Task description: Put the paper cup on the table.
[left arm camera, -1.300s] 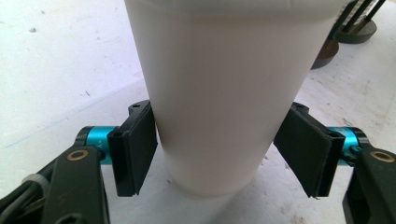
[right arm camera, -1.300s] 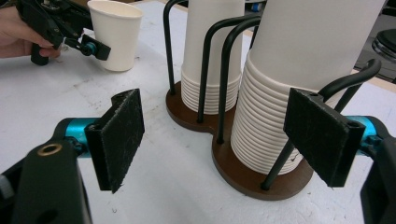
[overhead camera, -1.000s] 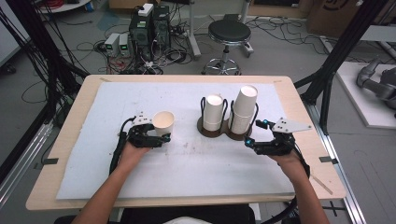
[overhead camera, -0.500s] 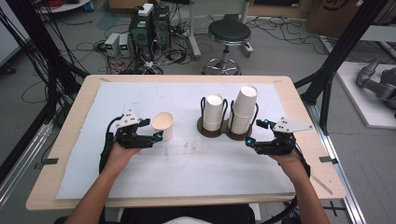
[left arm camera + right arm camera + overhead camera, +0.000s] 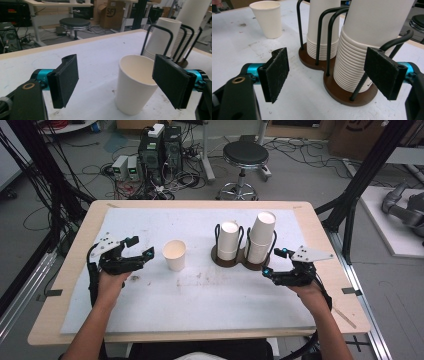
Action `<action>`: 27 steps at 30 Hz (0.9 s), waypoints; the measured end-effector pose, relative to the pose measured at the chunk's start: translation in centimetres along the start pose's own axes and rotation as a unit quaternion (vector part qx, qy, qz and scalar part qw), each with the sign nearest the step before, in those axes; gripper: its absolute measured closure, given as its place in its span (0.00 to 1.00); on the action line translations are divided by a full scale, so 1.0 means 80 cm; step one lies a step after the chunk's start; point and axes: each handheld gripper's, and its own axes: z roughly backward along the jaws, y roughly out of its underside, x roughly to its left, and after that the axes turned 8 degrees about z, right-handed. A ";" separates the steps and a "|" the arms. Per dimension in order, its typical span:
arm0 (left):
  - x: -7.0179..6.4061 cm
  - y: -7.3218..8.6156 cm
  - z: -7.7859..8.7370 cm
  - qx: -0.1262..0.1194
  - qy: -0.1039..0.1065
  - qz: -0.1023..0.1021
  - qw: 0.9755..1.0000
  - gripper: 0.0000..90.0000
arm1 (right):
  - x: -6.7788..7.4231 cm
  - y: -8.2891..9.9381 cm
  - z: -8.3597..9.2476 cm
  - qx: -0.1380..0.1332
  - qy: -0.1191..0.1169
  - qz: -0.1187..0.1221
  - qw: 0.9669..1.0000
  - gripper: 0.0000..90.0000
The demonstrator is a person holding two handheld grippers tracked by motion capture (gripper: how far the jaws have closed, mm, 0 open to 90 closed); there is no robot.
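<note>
A single white paper cup (image 5: 175,255) stands upright on the white mat, left of a brown two-post holder (image 5: 235,261). The holder carries a short stack of cups (image 5: 230,241) and a taller stack (image 5: 261,237). My left gripper (image 5: 141,246) is just left of the lone cup, and its jaws have just been opening. In the left gripper view the cup (image 5: 136,85) stands ahead of the wide pads (image 5: 66,80), untouched. My right gripper (image 5: 273,261) is open beside the taller stack (image 5: 367,50), with nothing between its pads (image 5: 275,73).
The white mat (image 5: 200,305) covers most of the wooden table (image 5: 325,235). Black frame posts stand at both sides of the table. A round stool (image 5: 245,155) and computer boxes (image 5: 157,147) sit on the floor beyond the far edge.
My left gripper let go of the lone cup, opened wide and drew back to the left. The cup stayed upright where it was. The right gripper kept still.
</note>
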 end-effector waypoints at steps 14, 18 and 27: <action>0.010 0.009 0.003 0.002 -0.007 0.012 1.000 0.23 | -0.008 0.006 0.005 0.003 0.011 -0.003 1.000 0.23; 0.007 0.007 0.003 -0.003 -0.005 0.007 1.000 0.23 | -0.006 0.007 0.008 0.004 0.012 -0.002 1.000 0.23; 0.003 0.005 -0.001 -0.002 -0.004 0.004 1.000 0.23 | -0.001 0.009 0.011 0.006 0.017 -0.002 1.000 0.23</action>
